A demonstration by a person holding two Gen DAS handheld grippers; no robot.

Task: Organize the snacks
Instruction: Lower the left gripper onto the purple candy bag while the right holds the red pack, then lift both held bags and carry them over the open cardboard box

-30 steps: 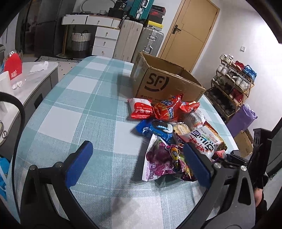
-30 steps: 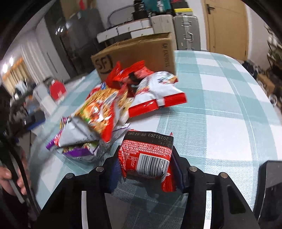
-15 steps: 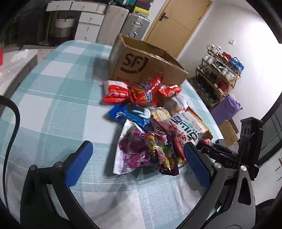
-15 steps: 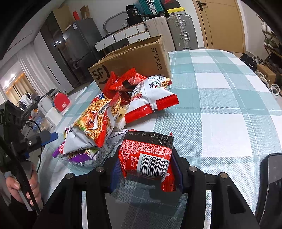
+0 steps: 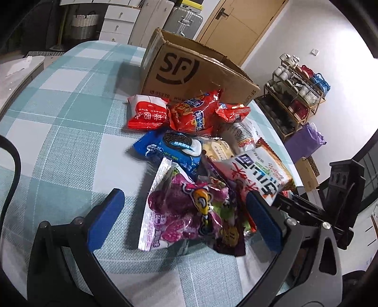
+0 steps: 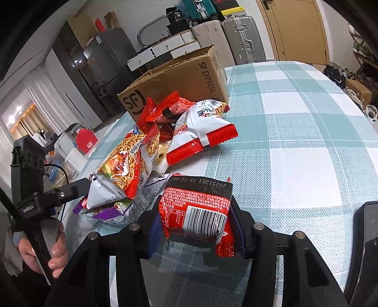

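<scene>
right fingers [image 6: 237, 226] tight on red snack packet [image 6: 197, 210]

We are looking at a lived-in home, most likely a dining or entry area. A table [image 6: 295, 122] wearing a teal checked cloth is standing in the middle. A wooden door [image 5: 238, 30] is closing off the far wall, with suitcases [image 6: 238, 40] and white drawers [image 5: 113, 22] lining it. A shoe rack [image 5: 297, 94] is holding pairs of shoes beside a wall. A dark fridge [image 6: 106, 59] is standing behind a cardboard shipping box [image 6: 179, 85].
</scene>
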